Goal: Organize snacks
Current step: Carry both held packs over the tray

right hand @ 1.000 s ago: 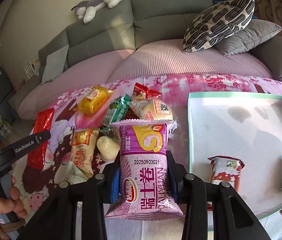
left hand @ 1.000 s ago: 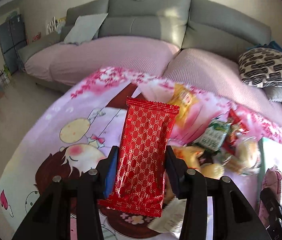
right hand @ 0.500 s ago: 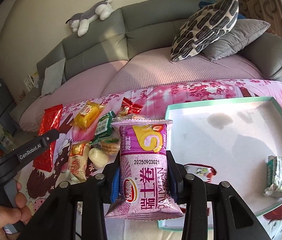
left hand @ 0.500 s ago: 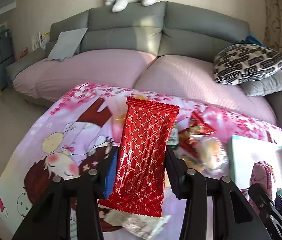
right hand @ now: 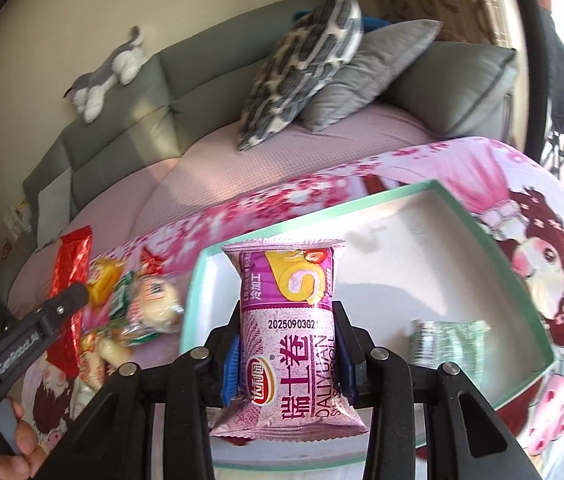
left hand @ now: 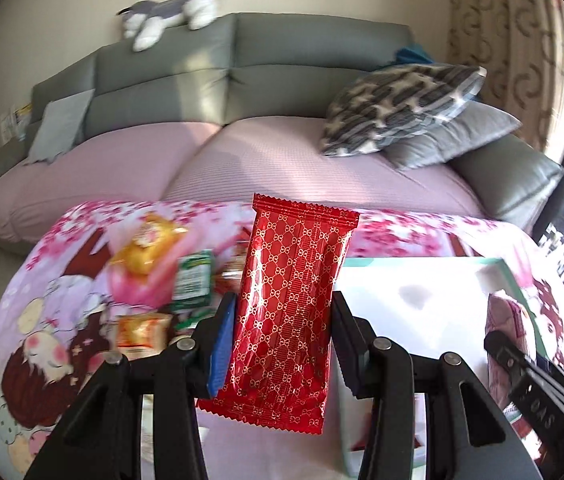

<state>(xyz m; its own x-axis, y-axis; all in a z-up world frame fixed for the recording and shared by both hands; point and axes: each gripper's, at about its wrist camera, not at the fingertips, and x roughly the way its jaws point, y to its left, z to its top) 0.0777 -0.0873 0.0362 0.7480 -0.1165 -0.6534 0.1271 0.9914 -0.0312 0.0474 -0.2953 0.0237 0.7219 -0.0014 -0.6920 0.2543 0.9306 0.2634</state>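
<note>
My left gripper is shut on a red patterned snack packet, held upright above the table's middle, near the left edge of the green-rimmed white tray. My right gripper is shut on a purple Swiss-roll packet, held over the tray. A green packet lies in the tray's right part. The loose snack pile lies left of the tray; it also shows in the left wrist view. The left gripper and red packet show at the left of the right wrist view.
The table wears a pink cartoon cloth. A grey sofa with pink seat covers stands behind it, with patterned and grey cushions and a plush toy on its back. The right gripper's arm shows at the lower right.
Both grippers have swung to the right with their packets. The purple packet is now over the tray, and the red packet has come up to the tray's left edge.
</note>
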